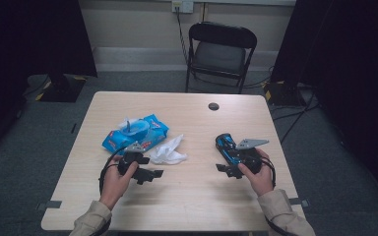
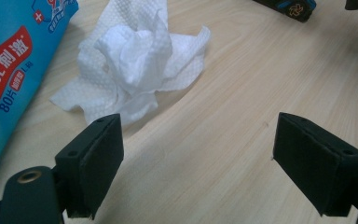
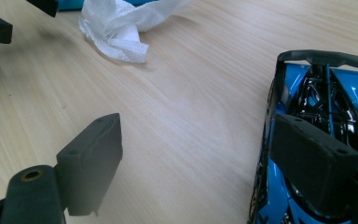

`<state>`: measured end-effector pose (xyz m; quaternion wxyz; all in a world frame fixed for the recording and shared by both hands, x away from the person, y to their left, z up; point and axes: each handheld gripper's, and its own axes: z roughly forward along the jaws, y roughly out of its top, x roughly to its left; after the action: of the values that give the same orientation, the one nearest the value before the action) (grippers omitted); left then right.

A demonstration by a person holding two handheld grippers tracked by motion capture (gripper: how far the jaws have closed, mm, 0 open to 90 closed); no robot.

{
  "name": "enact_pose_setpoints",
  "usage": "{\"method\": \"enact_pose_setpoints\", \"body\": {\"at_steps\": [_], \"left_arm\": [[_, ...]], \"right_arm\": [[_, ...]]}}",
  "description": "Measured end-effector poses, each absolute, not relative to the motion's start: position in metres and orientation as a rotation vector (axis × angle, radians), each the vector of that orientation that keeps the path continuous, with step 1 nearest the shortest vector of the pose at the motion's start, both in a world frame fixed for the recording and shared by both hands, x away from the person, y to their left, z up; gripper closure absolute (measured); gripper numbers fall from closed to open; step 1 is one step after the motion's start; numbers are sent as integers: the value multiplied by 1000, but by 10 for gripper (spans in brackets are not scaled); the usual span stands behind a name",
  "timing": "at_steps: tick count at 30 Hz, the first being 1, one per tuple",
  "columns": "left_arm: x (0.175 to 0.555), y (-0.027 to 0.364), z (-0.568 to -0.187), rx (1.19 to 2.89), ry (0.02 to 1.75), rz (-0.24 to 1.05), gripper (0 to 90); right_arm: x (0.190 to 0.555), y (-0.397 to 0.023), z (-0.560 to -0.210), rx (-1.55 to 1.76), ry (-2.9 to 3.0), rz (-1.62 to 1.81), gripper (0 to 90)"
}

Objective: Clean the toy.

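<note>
White wipe [image 2: 133, 70] crumpled | left gripper [image 2: 198, 163] jaws spread, empty | right gripper [image 3: 212, 170] spread beside toy car [image 3: 321, 140] | centre over the wipe, then pinch.

Bare tabletop [image 1: 192, 196] is left between the left gripper [image 1: 153, 173] and right gripper [image 1: 222, 168]; passage there is unobstructed. Leftward travel is blocked by the crumpled wipe [image 2: 135, 60] and the wipes pack [image 1: 135, 133]. The toy car [image 3: 317, 135] is pressed close beside the right gripper's outer jaw.

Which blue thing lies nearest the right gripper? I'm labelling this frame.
The blue toy car, beside the right gripper; one of its fingers overlaps it. The blue wipes pack lies across the table, near the left gripper.
</note>
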<state>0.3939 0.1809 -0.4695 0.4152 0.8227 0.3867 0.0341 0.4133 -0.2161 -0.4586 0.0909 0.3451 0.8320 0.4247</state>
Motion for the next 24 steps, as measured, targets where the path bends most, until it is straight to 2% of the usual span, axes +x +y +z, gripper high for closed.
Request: {"method": "enact_pose_setpoints", "body": {"at_steps": [24], "left_arm": [[376, 199, -473, 2048, 952, 98, 158]], "right_arm": [[390, -223, -467, 939, 2536, 1300, 166]]}}
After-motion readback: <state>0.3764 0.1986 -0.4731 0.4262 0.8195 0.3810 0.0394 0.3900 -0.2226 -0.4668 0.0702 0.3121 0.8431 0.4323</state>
